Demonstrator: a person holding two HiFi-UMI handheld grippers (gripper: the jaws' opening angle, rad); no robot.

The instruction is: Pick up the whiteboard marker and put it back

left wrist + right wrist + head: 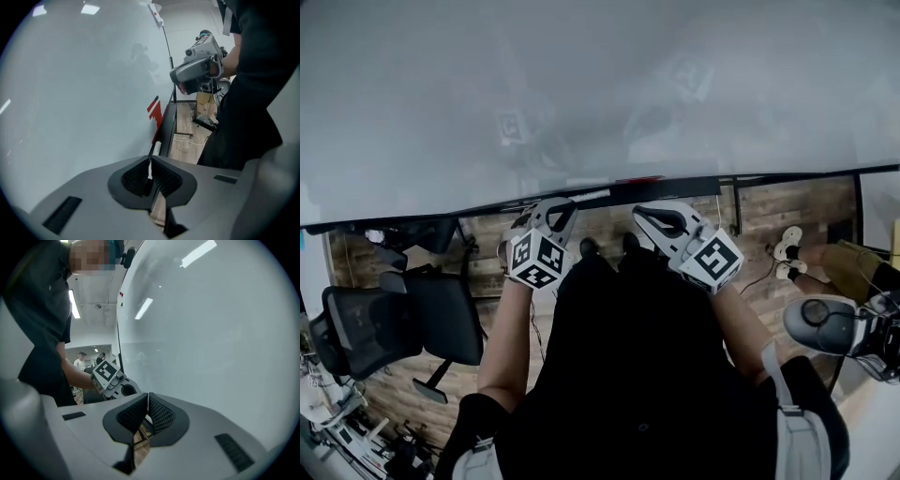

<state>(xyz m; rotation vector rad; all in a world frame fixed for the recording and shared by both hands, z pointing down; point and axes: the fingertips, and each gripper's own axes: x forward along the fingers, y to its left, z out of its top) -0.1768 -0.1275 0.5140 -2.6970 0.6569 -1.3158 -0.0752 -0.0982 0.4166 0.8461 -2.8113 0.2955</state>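
A white-barrelled whiteboard marker (156, 148) lies on the black tray (169, 123) along the whiteboard's lower edge. My left gripper (150, 159) points down along that tray, its tips just short of the marker, and its jaws are shut with nothing between them. In the head view the left gripper (553, 217) and the right gripper (652, 217) hang side by side just under the tray (694, 183). My right gripper (148, 397) faces along the board, shut and empty. The left gripper's marker cube (108, 373) shows beyond it.
The whiteboard (581, 84) fills the top of the head view. A red mark (154, 110) sits at its lower edge. A black office chair (403, 323) stands at the left on the wooden floor. A grey device (825, 323) and someone's white shoes (787, 246) are at the right.
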